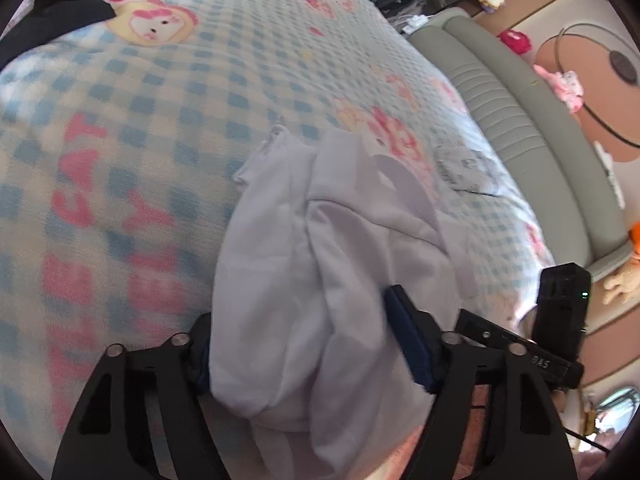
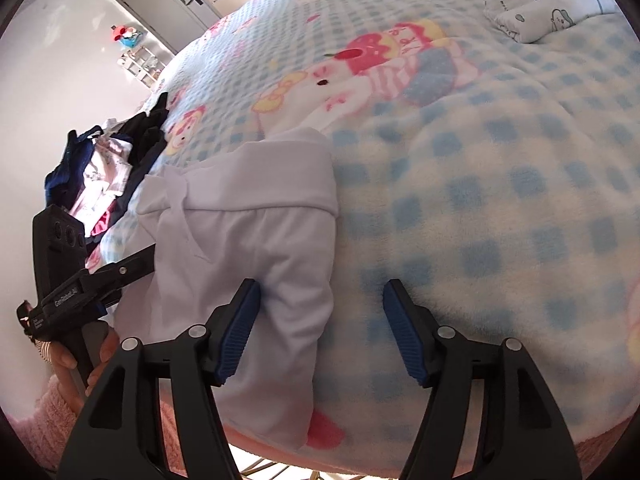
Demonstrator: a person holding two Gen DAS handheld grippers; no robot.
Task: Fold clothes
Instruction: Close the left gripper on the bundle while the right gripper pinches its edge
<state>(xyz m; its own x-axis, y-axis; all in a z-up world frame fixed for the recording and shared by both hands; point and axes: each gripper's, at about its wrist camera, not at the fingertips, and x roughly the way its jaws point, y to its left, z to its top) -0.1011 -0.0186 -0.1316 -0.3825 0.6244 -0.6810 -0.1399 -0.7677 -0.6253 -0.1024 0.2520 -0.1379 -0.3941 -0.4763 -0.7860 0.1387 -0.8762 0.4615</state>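
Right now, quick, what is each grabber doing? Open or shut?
Left gripper: jaws stand wide around the bunched white garment; whether they pinch it cannot be told.
Right gripper: open, holding nothing, its left finger touching the garment.

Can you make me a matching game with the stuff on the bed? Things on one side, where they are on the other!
Things:
1. white cotton garment
2. small folded cloth with cartoon prints
3. heap of dark and pink clothes
4. right gripper

Places or states:
A. far corner of the checked fleece blanket
B. open, at the garment's edge
C. left bed edge
D. between both grippers

Pairs: 1-D, 2-A, 3-C, 4-B
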